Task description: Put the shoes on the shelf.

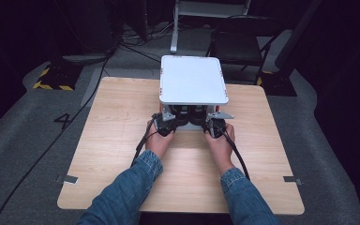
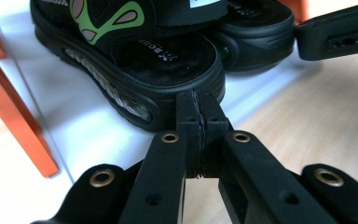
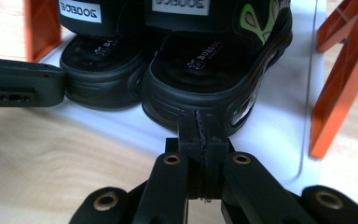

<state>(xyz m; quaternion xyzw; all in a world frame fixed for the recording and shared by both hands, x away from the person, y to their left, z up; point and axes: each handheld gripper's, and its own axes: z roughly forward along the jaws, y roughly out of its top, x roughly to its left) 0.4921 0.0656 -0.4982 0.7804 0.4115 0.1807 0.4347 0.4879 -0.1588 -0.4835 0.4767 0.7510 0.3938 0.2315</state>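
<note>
Sandals, black with green patches, sit side by side on the white lower shelf (image 2: 88,135) of a small orange-legged rack (image 1: 194,79): the left sandal (image 2: 135,60) and the right sandal (image 3: 214,70) show close up from the gripper views. Left gripper (image 2: 200,116) and right gripper (image 3: 200,130) are clenched empty at the heels; the high view's top board hides the pair

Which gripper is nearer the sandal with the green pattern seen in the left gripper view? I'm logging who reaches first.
Left. The left gripper, jaws shut, sits at that sandal's heel; the right gripper is off beside the other sandal.
</note>
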